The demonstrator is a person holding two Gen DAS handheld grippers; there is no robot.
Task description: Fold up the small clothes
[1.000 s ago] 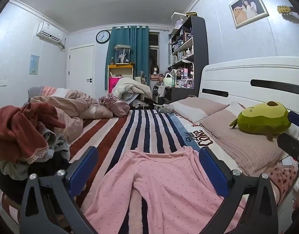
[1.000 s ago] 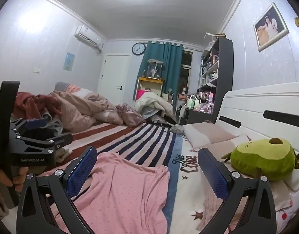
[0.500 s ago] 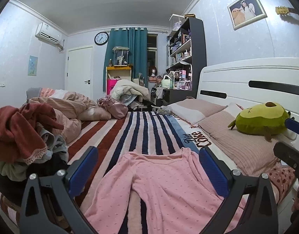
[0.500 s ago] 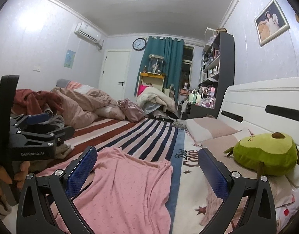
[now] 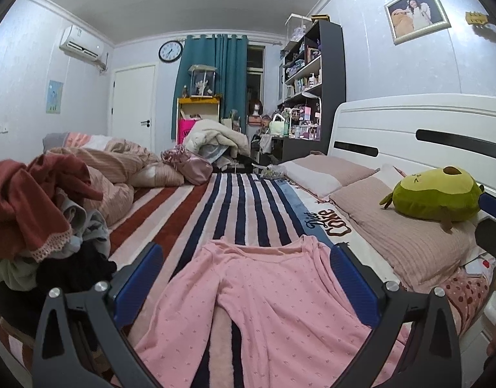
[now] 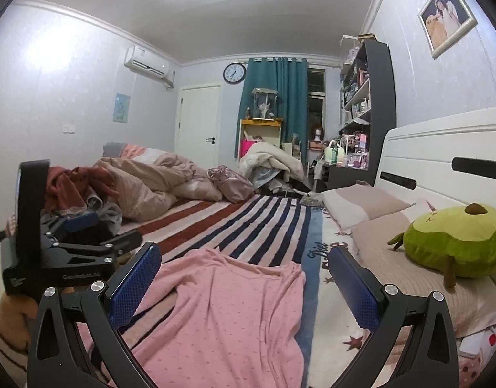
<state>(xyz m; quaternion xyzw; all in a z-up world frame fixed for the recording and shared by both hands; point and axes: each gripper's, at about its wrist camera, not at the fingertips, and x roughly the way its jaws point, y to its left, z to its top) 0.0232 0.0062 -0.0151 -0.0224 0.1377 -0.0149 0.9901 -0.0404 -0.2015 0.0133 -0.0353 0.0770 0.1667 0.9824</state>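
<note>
A pink dotted top [image 5: 273, 304] lies spread flat on the striped bedspread [image 5: 235, 207], neckline toward the far end, one sleeve trailing to the near left. My left gripper [image 5: 246, 278] hovers open above it, blue pads wide apart, nothing between them. In the right wrist view the same pink top [image 6: 222, 310] lies below my right gripper [image 6: 244, 278], which is also open and empty. The left gripper's body [image 6: 63, 258] shows at the left of that view, held by a hand [image 6: 15, 313].
A heap of crumpled clothes [image 5: 37, 213] sits at the left edge of the bed. A bunched duvet [image 5: 118, 168] lies beyond it. Pillows [image 5: 406, 232] and a green avocado plush [image 5: 438, 194] rest against the white headboard [image 5: 425, 132] on the right.
Both grippers have dropped slightly and drawn back a little over the pink top; both stay open. The top has not moved.
</note>
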